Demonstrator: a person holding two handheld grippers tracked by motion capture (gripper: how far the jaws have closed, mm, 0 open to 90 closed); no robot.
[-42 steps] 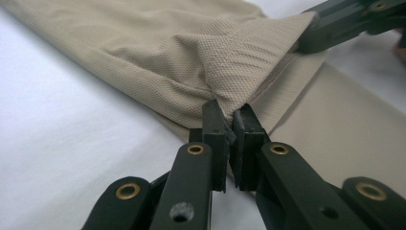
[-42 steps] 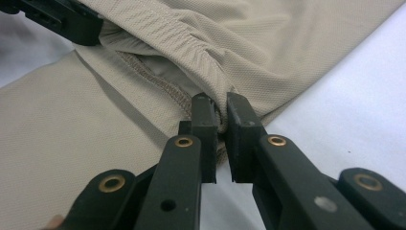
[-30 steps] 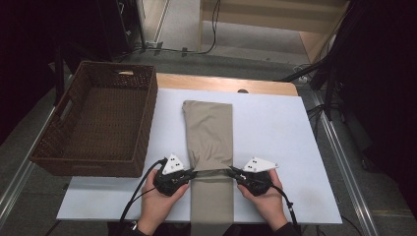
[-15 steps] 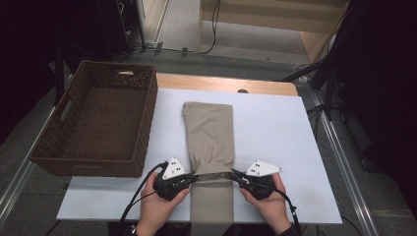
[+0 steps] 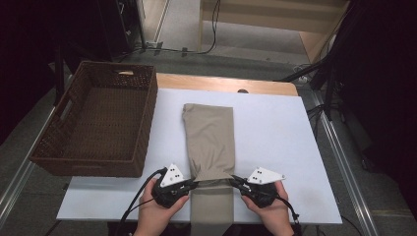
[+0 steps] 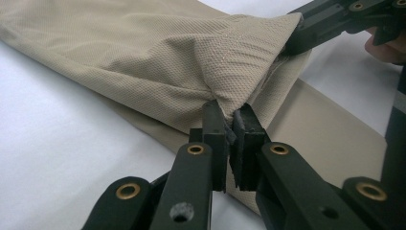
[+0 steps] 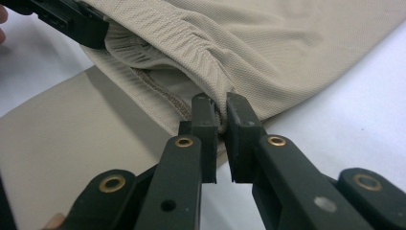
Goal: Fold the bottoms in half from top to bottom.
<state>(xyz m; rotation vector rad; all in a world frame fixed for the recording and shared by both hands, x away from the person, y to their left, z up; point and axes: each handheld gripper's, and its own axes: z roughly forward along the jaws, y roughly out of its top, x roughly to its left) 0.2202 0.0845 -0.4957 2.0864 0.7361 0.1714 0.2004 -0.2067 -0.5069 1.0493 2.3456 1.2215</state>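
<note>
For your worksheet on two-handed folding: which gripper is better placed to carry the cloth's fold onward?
Neither alone: the left gripper and right gripper each pinch a corner of the beige cloth's folded edge, symmetrically, so both should probably move together.

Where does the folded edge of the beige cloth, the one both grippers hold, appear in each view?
High view: the folded edge is low centre, between left gripper and right gripper, on the beige cloth.
Left gripper view: the edge runs from centre to upper right.
Right gripper view: the edge runs from centre to upper left.
Shared landmark: the other gripper's black jaw, pinching the far corner in each gripper view.
</note>
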